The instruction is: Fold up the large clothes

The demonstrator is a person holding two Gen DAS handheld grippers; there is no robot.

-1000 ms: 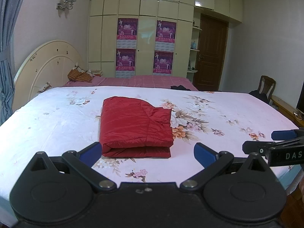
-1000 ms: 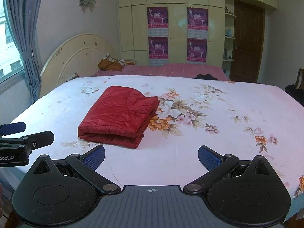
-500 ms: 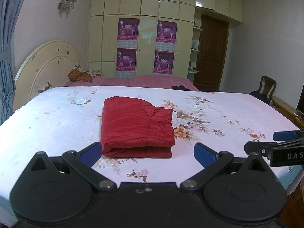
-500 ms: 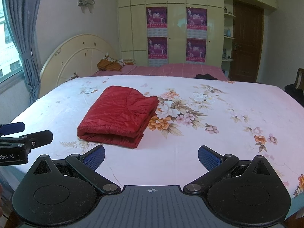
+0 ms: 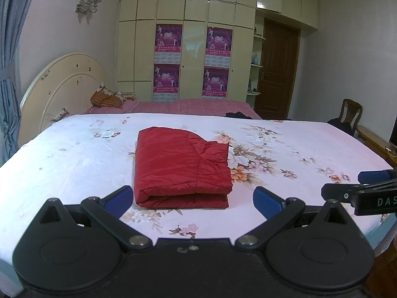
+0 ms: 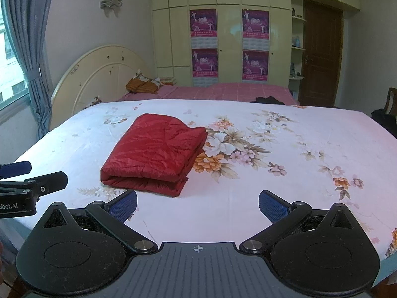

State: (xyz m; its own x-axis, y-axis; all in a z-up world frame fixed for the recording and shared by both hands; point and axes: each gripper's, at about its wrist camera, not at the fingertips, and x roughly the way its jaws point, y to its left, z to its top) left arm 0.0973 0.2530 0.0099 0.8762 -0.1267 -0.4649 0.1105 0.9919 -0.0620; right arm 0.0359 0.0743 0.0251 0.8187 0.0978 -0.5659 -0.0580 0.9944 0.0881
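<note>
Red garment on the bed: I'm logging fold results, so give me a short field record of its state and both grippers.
item: red garment, quilted-looking fabric
state: folded into a compact stack of layers, a rounded fold facing the cameras
location: lying on the floral bedsheet
left gripper: open, empty, not touching the garment
right gripper: open, empty, garment ahead and to its left
contact: neither gripper touches the garment
</note>
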